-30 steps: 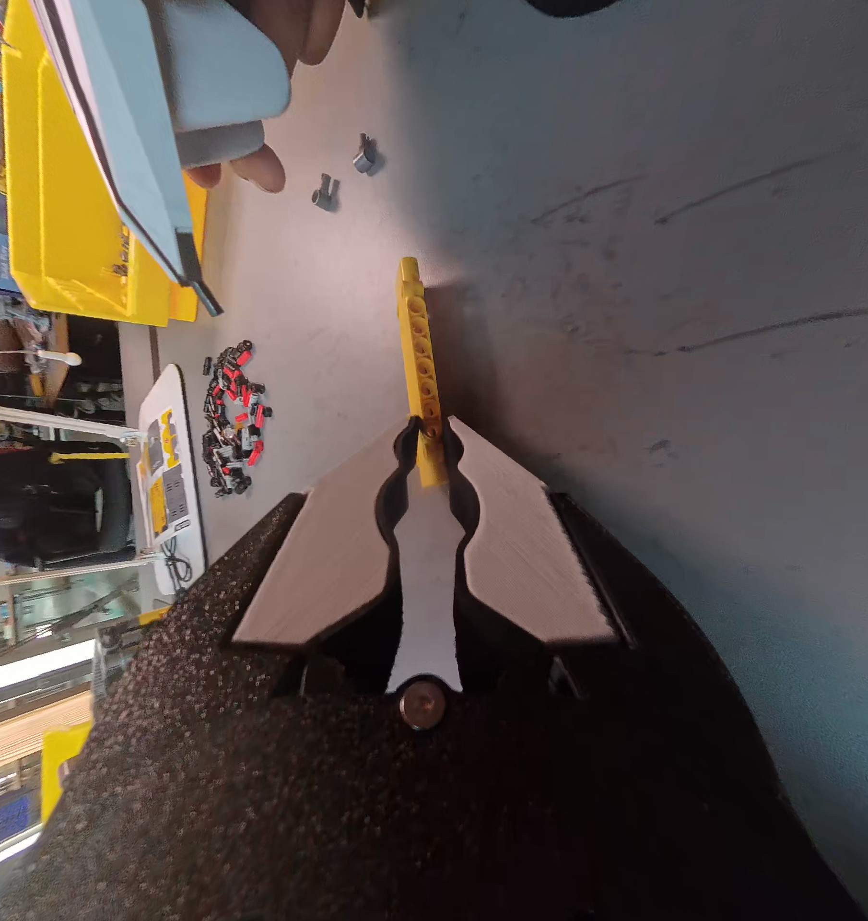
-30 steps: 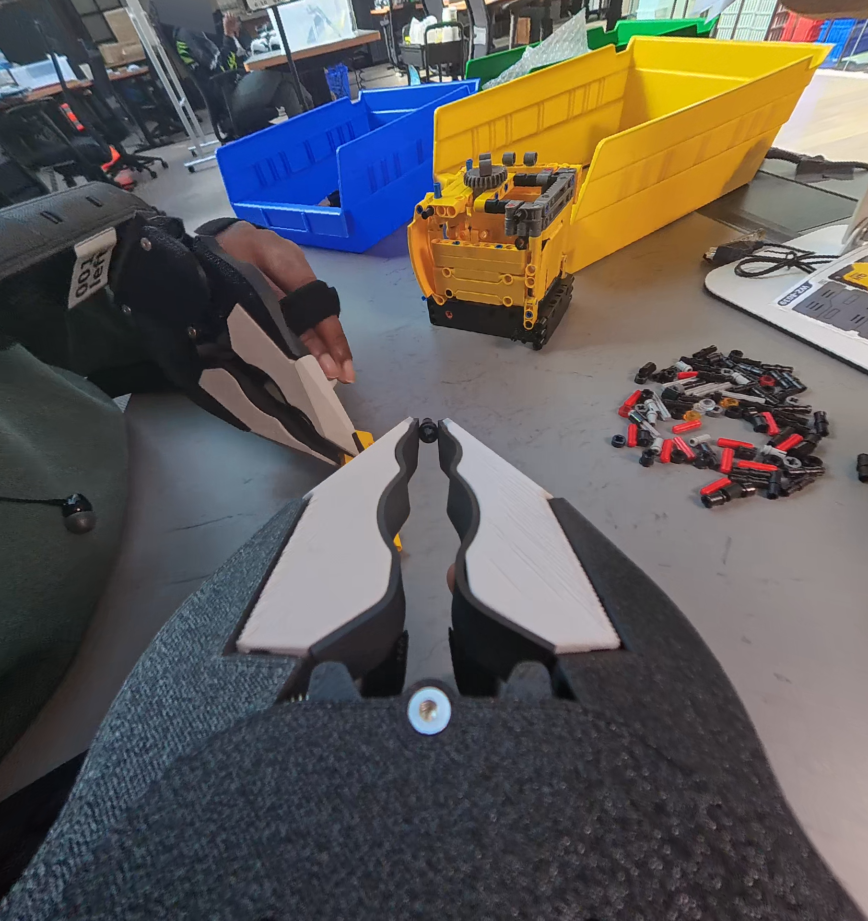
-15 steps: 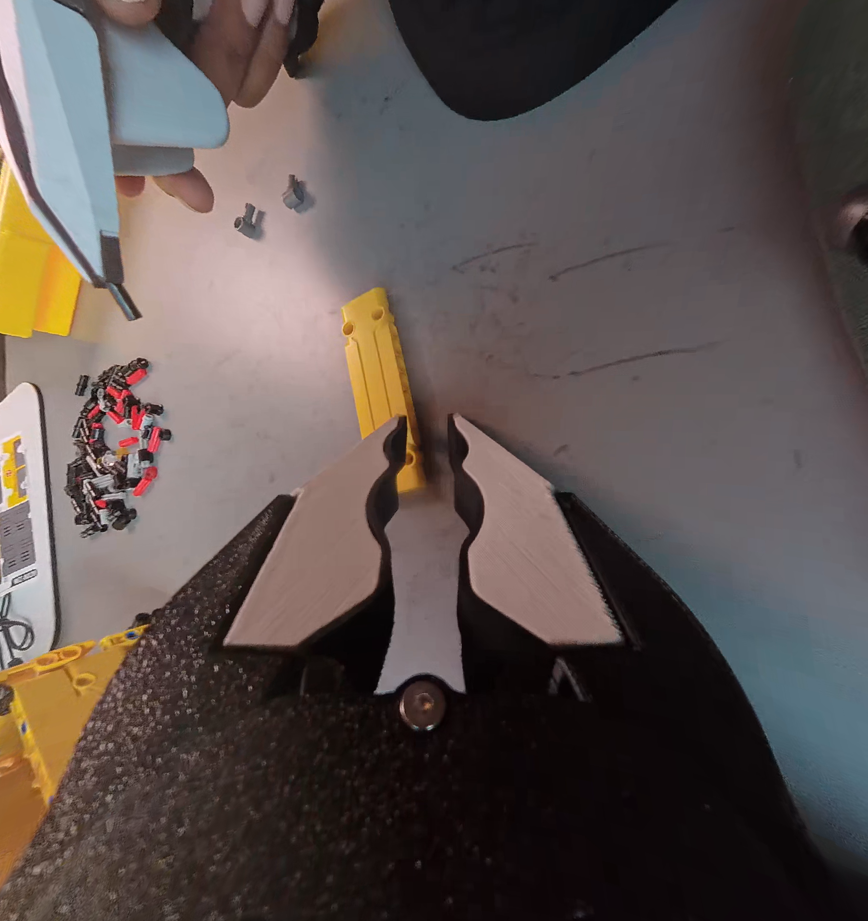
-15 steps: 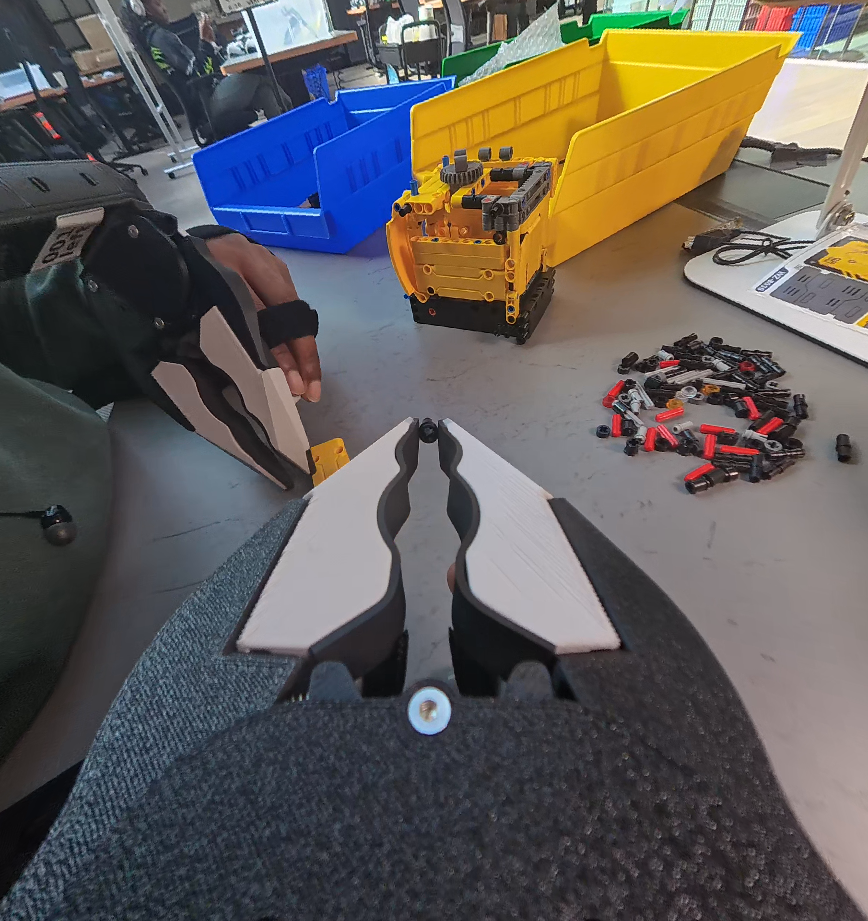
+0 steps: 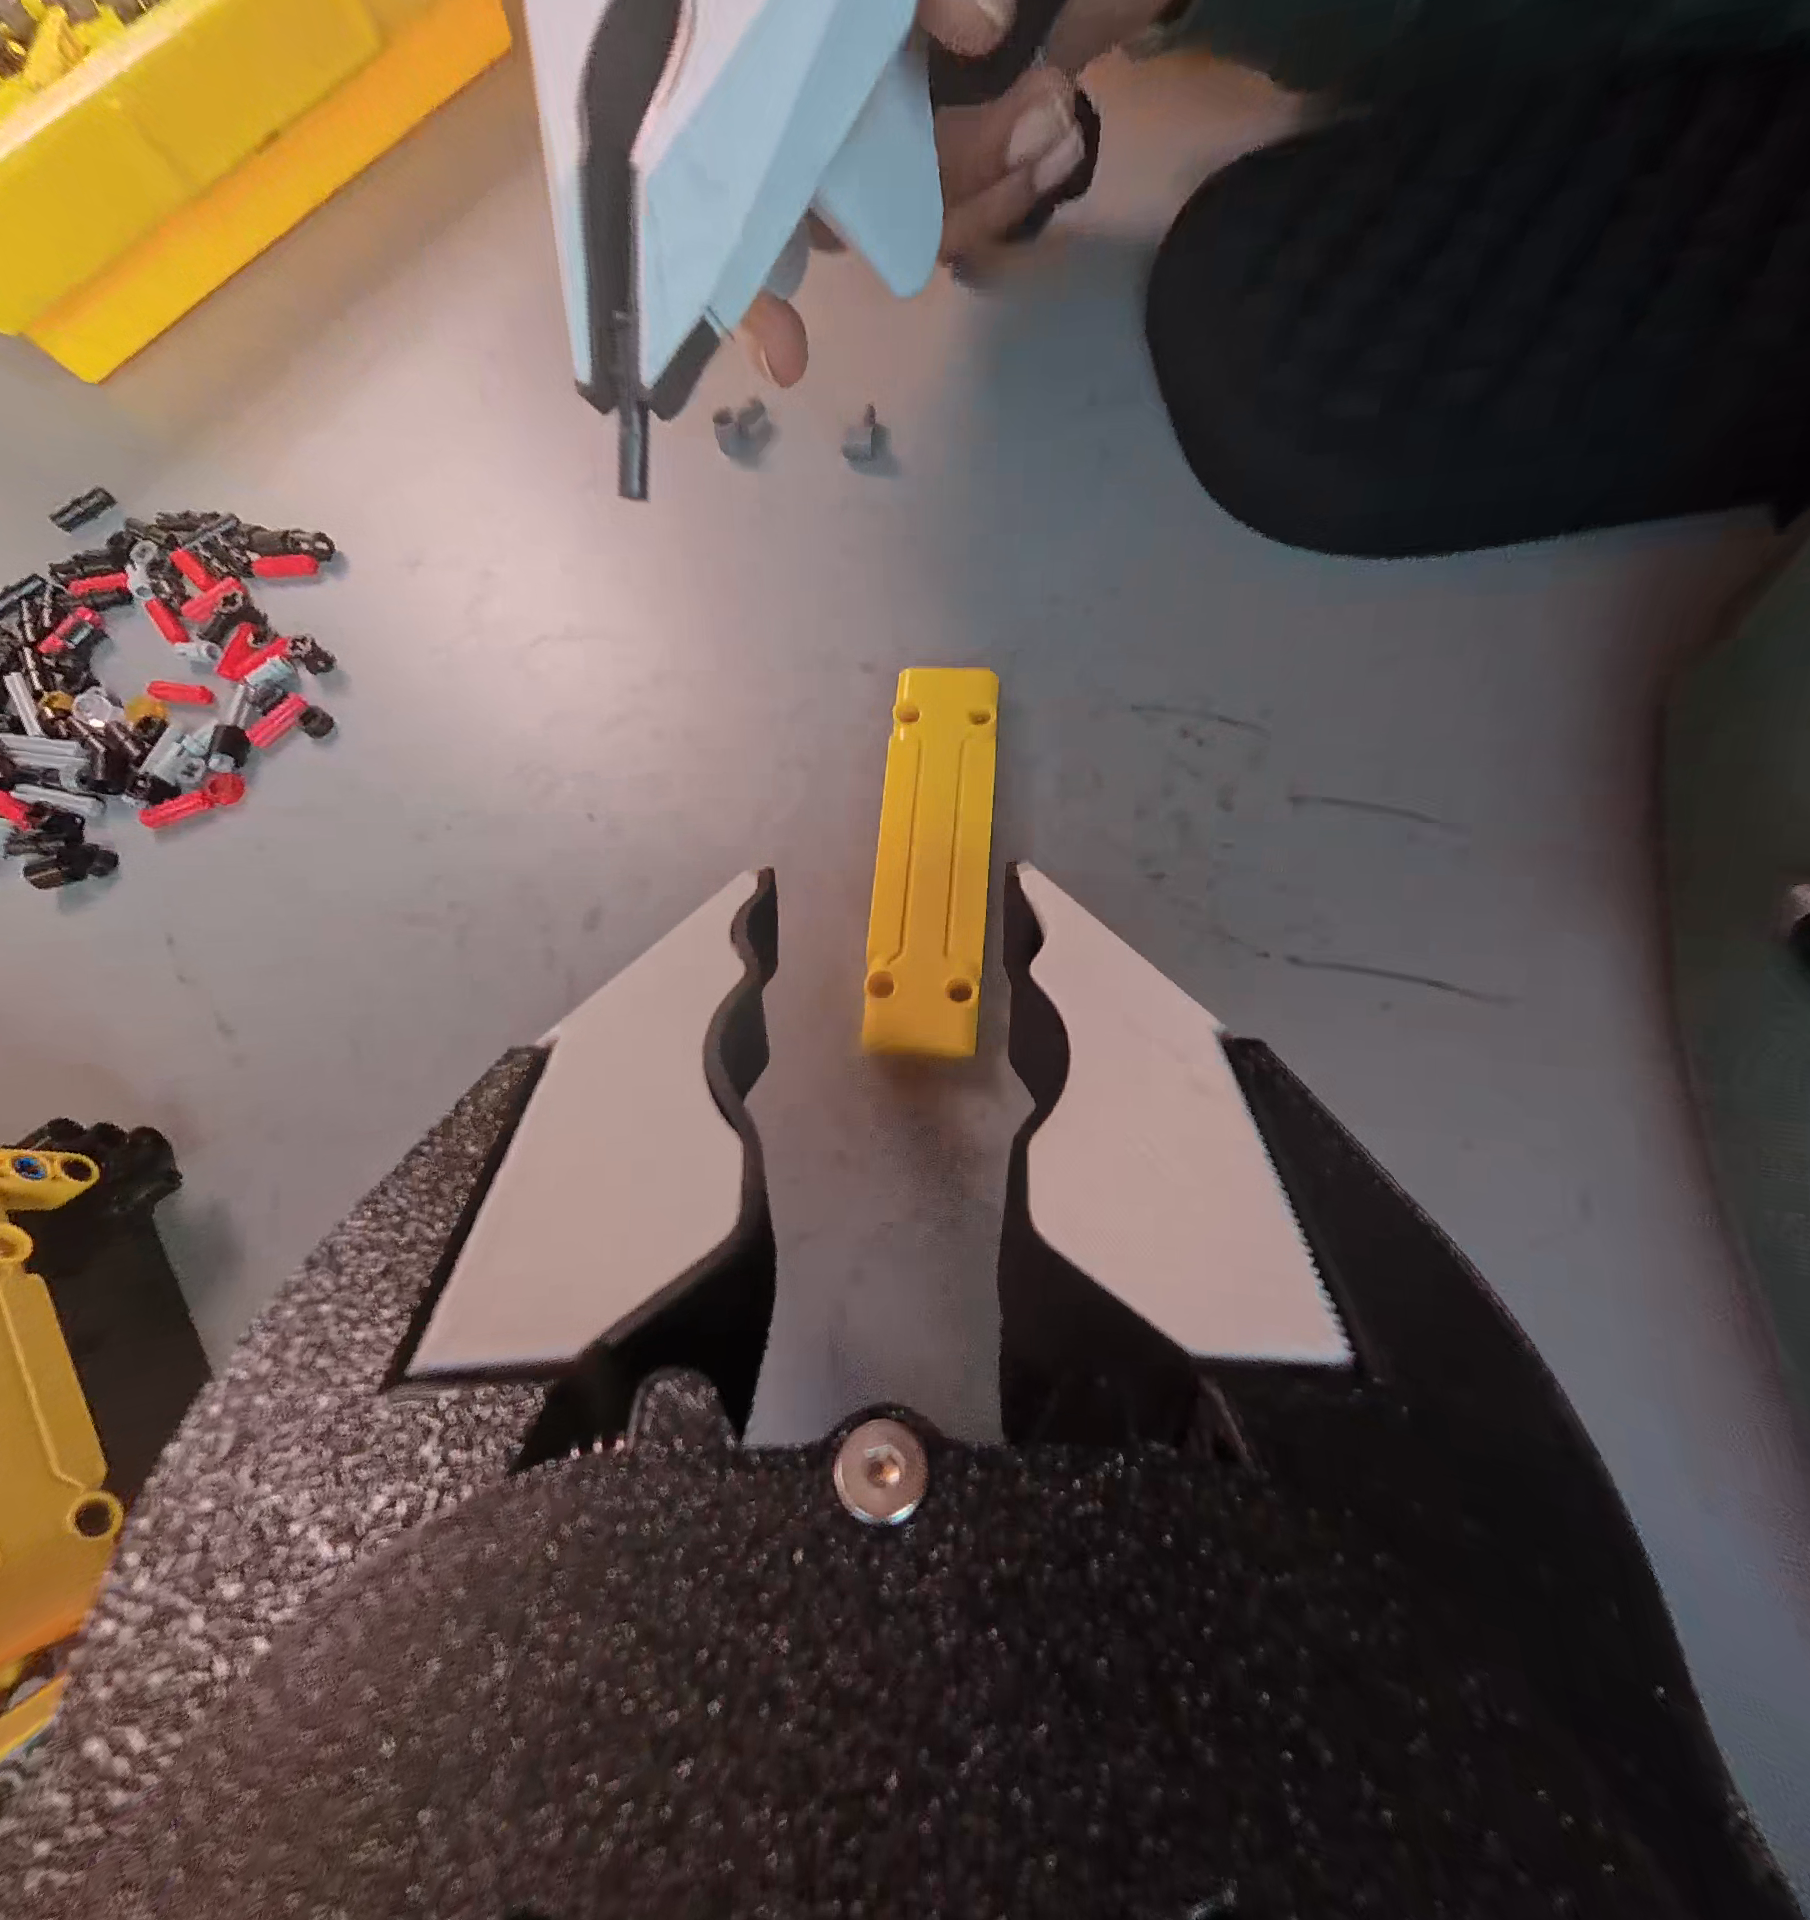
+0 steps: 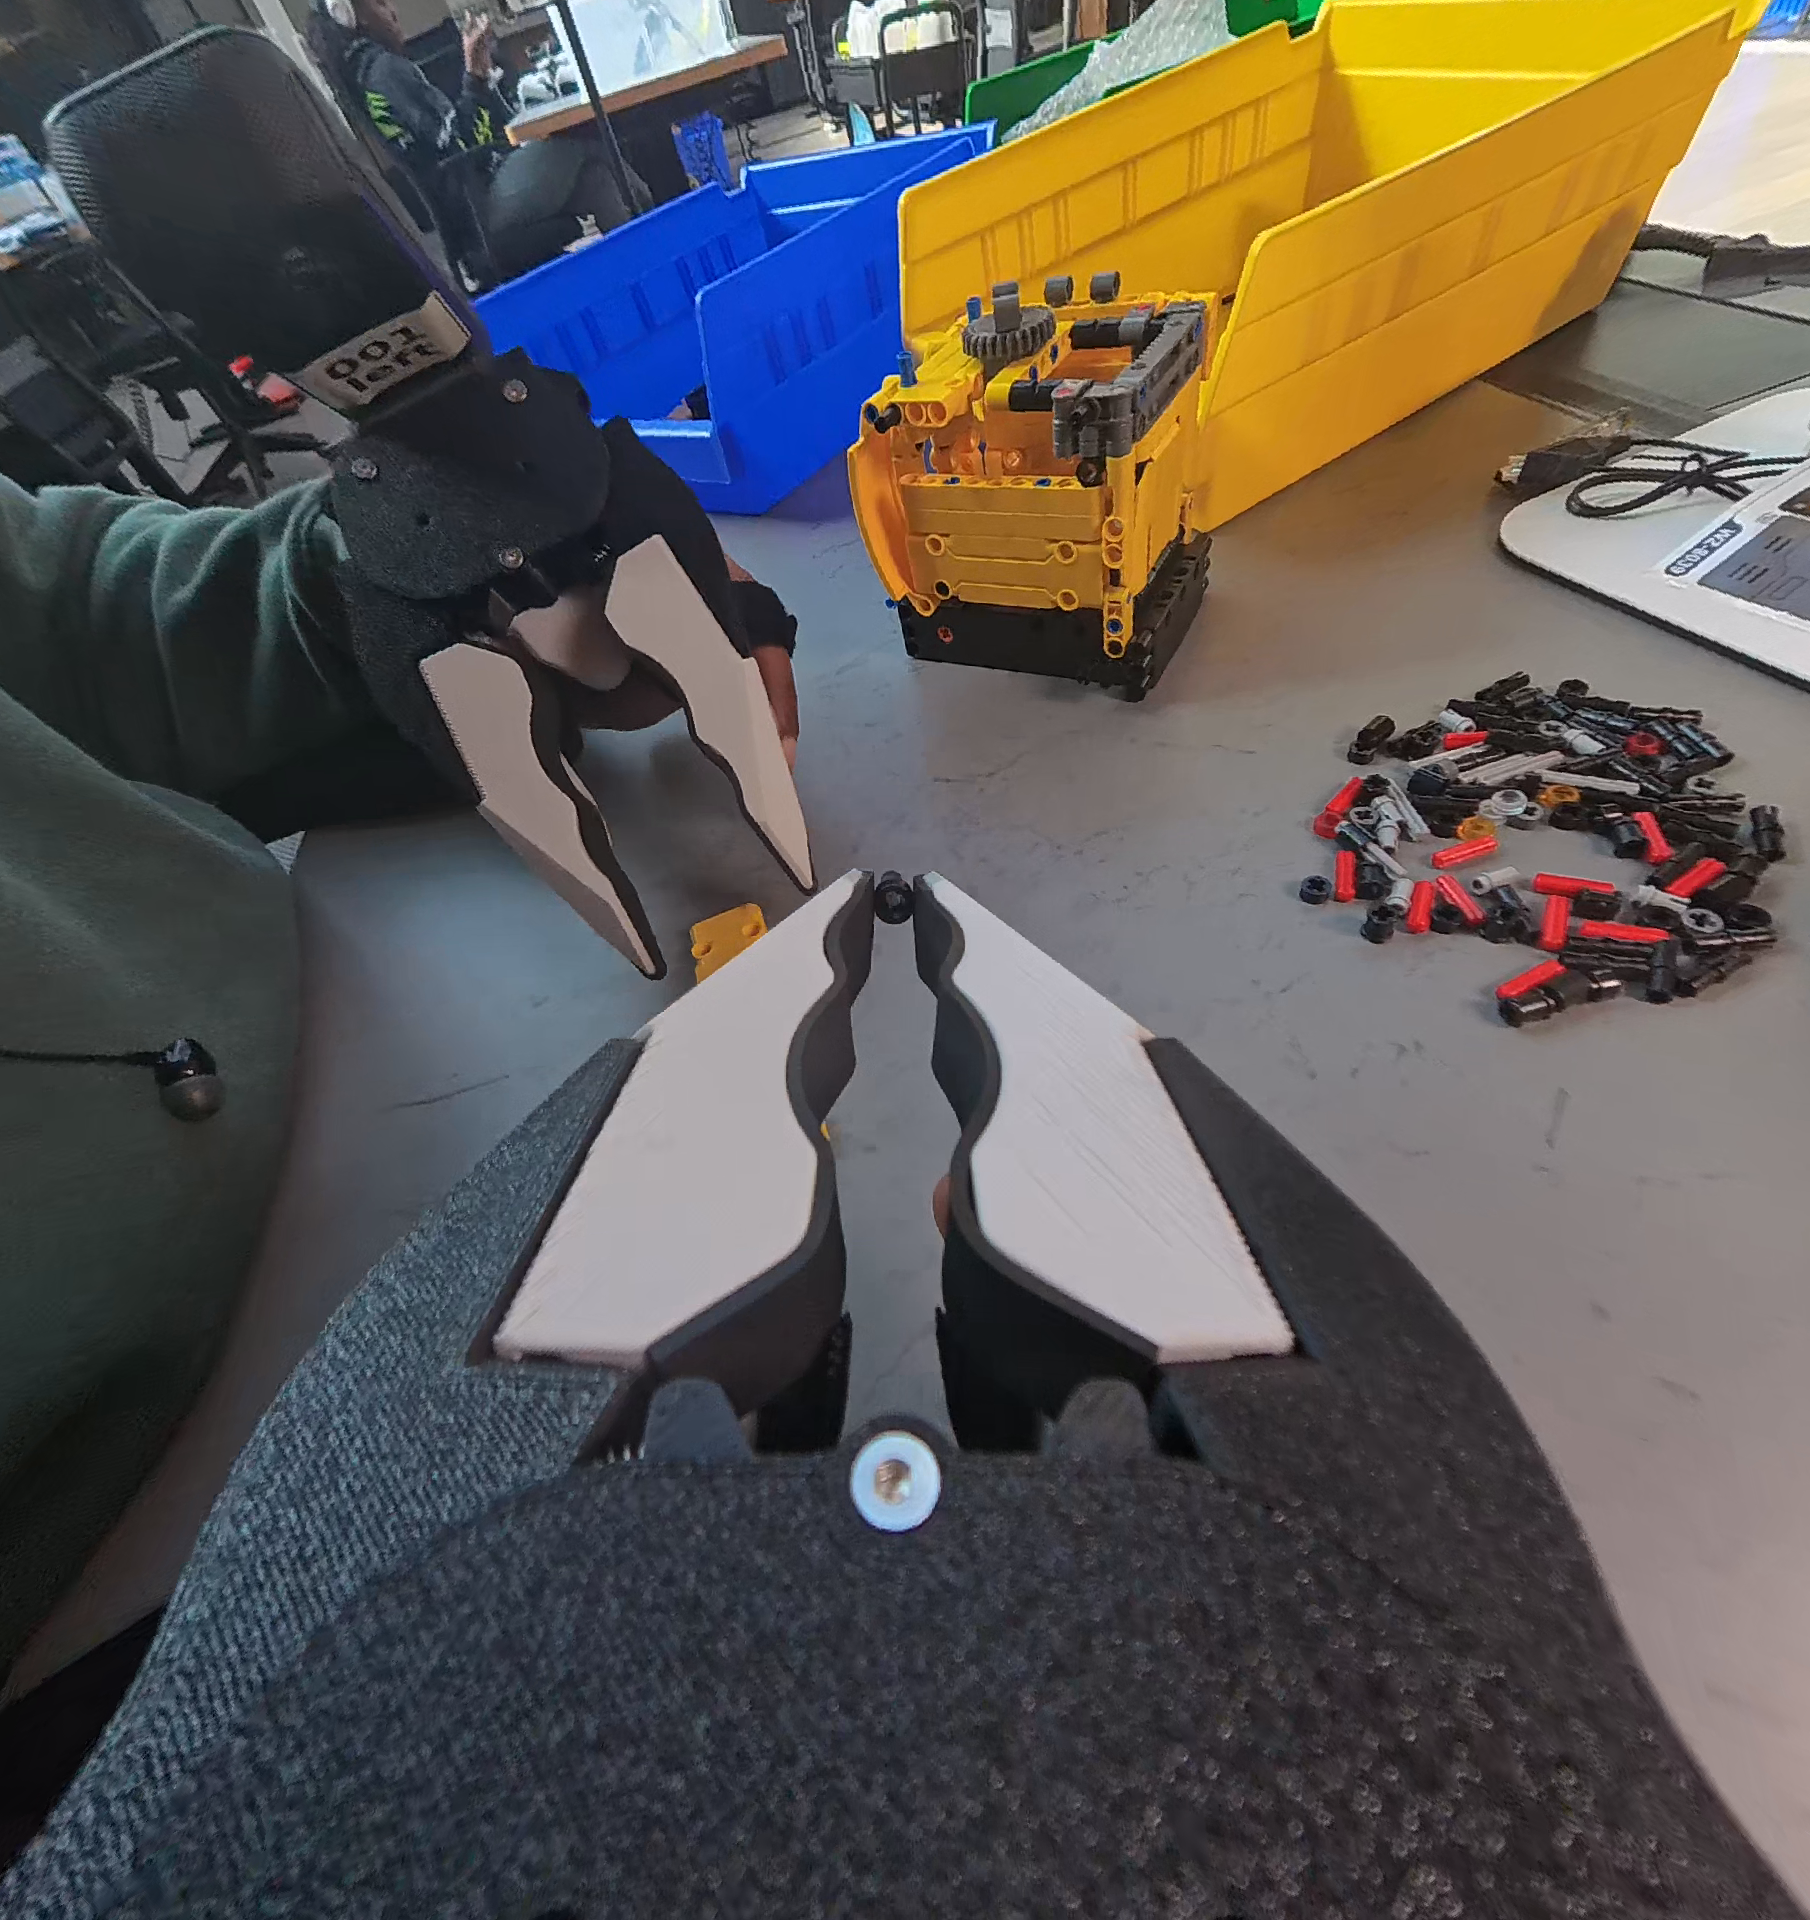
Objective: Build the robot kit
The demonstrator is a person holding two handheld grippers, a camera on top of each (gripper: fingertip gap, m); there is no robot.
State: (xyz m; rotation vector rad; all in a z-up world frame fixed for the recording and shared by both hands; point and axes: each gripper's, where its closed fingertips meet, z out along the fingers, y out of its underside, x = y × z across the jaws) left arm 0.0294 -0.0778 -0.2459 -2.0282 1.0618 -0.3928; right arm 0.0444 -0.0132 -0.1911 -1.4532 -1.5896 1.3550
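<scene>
Left gripper (image 5: 890,883): jaws spread wide, holding nothing, poised over grey tabletop (image 5: 1296,935). Yellow panel piece (image 5: 930,862) flat on tabletop between the spread tips, touching neither. Seen from right wrist view, left gripper (image 6: 735,925) tilted downward, near end of panel (image 6: 726,932) peeking out just beside right gripper's left finger.

Right gripper (image 6: 893,883): jaws nearly closed, pinching small black pin (image 6: 892,896) at the very tips.

Two small dark connectors (image 5: 807,431) on tabletop beyond the panel, near right gripper's tips.

Right of centre in right wrist view: loose pile of red, black and grey pins (image 6: 1566,842). Farther: yellow-and-black brick vehicle body (image 6: 1036,499). Behind it yellow bin (image 6: 1400,208), with blue bin (image 6: 735,322) to its left. Far right: white mat (image 6: 1711,561) bearing printed sheet and coiled black cable (image 6: 1659,478)
</scene>
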